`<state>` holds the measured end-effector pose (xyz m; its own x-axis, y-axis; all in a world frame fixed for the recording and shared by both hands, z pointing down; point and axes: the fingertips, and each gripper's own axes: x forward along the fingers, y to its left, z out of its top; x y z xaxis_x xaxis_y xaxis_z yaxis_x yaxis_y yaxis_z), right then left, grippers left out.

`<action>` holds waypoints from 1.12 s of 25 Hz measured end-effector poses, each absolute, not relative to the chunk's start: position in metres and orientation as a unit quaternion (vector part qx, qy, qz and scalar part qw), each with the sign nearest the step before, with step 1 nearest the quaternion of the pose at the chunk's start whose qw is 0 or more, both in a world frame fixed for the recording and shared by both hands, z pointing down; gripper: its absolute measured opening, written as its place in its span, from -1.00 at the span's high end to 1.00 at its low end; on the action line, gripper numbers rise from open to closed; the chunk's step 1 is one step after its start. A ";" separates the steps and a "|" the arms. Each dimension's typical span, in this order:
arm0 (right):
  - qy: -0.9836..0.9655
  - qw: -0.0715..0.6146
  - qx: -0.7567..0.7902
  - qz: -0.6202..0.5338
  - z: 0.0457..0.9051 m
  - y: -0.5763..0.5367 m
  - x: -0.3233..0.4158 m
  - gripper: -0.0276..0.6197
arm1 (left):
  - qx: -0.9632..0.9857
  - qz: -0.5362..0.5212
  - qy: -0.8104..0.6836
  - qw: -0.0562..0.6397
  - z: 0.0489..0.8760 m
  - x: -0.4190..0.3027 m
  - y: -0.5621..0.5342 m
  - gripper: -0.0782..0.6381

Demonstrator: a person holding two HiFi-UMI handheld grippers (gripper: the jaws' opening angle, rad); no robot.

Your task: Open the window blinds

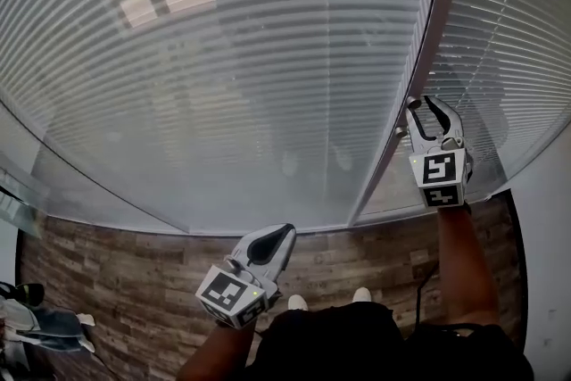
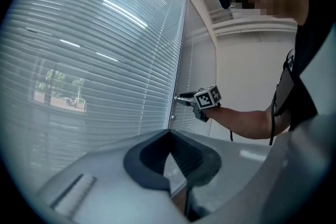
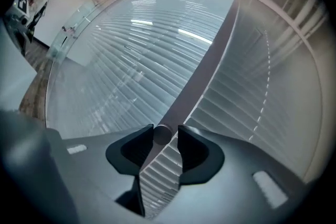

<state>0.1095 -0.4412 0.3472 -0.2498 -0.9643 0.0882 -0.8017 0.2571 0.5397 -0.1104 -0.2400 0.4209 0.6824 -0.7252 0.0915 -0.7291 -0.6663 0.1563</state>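
Window blinds [image 1: 223,58] cover both panes. Right gripper [image 1: 423,104] holds its jaws apart around a round knob [image 3: 161,135] beside the window frame [image 1: 426,40], not clamping it. Left gripper [image 1: 287,233] is closed, empty

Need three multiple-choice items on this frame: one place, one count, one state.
1. Where is the right gripper? A at the post between the blinds; B on a desk; C at the blinds' far left.
2. How many blind panels in the head view? A one; B two; C four.
3. Jaws of the left gripper? A wide apart; B clamped on a cord; C together, empty.
A: its open jaws straddle a knob at the post. B: one panel each side of the post. C: the tips meet, nothing between.
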 end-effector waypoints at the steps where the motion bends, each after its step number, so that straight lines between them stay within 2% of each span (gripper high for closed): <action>1: -0.759 0.215 0.576 -0.213 0.348 -0.443 0.110 0.39 | 0.912 0.011 -0.400 0.090 0.420 -0.112 -0.240 0.78; 5: -0.743 0.243 0.570 -0.253 0.351 -0.441 0.108 0.44 | 0.909 0.017 -0.405 0.102 0.422 -0.113 -0.240 0.78; 9: -0.737 0.264 0.558 -0.273 0.358 -0.441 0.101 0.36 | 0.910 0.012 -0.401 0.102 0.424 -0.109 -0.241 0.78; 20: -0.685 0.344 0.549 -0.334 0.359 -0.442 0.109 0.42 | 0.913 0.012 -0.395 0.096 0.417 -0.106 -0.231 0.78; 24: -0.682 0.354 0.546 -0.335 0.365 -0.446 0.107 0.45 | 0.914 0.013 -0.395 0.094 0.421 -0.107 -0.233 0.78; 28: -0.698 0.331 0.557 -0.305 0.365 -0.448 0.108 0.46 | 0.914 0.007 -0.396 0.093 0.422 -0.109 -0.233 0.78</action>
<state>0.1075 -0.4481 0.3645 -0.1601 -0.9795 0.1221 -0.5767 0.1933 0.7937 -0.1085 -0.2330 0.4218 0.6867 -0.7219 0.0853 -0.7243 -0.6697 0.1641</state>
